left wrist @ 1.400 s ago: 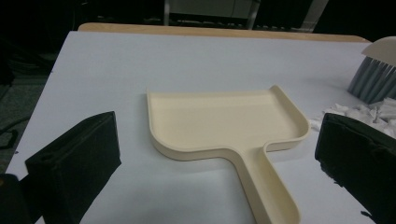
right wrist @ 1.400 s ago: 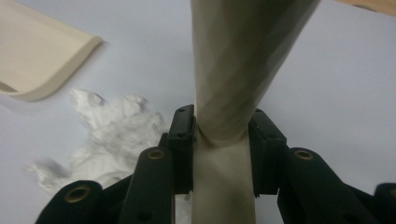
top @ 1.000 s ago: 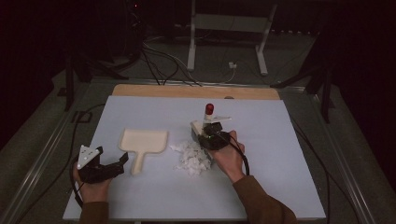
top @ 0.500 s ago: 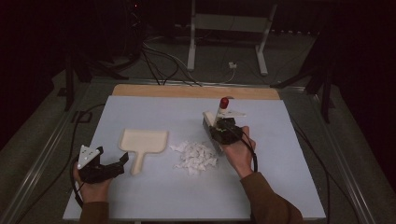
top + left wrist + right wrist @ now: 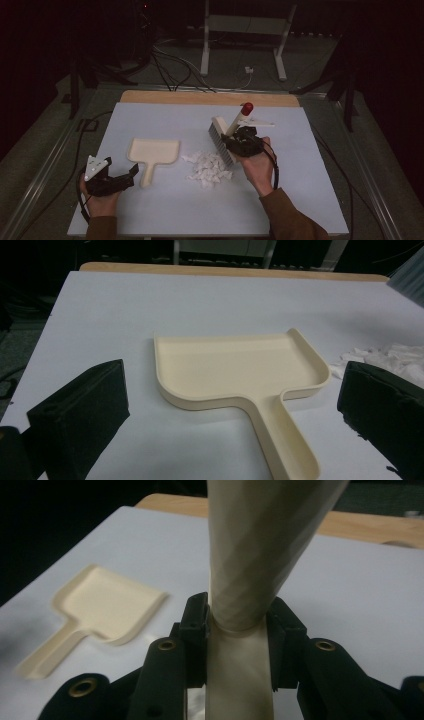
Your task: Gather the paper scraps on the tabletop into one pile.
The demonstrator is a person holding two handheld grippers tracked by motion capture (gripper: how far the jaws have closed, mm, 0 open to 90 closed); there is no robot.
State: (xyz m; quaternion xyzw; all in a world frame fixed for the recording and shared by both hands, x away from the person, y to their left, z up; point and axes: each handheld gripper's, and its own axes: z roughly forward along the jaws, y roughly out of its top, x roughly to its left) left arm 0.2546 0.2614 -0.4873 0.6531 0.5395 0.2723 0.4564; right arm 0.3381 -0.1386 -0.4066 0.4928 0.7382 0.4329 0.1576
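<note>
The right gripper (image 5: pixel 239 141) was clamped on the handle of a brush (image 5: pixel 226 136); in the right gripper view its jaws pressed on the cream handle (image 5: pixel 240 610) from both sides. A second before, that hand sat low at the right edge of the scrap pile (image 5: pixel 207 168), with the brush head down among the paper. Since then it had come up and away toward the far right, and the brush now hung clear of the table (image 5: pixel 150 220), bristles pointing down and left, the red tip (image 5: pixel 247 107) of the handle tilted up and back. The scraps lay in a loose heap between the brush and the dustpan (image 5: pixel 151 155), touching neither. The left gripper (image 5: pixel 131 172) had not shifted: it rested on the table near the pan's handle, jaws wide apart and empty, and in the left gripper view the pan (image 5: pixel 240 370) lay flat ahead of them with its handle (image 5: pixel 287 440) running back between the fingers (image 5: pixel 80 410), ungripped. The lift looked like a reset between strokes rather than a finish, since no paper was in the pan yet. The next stroke would probably need the brush set down beyond the heap's right side and drawn leftward. The pan, lying loose, might slide unless the left gripper took hold of it first.
</note>
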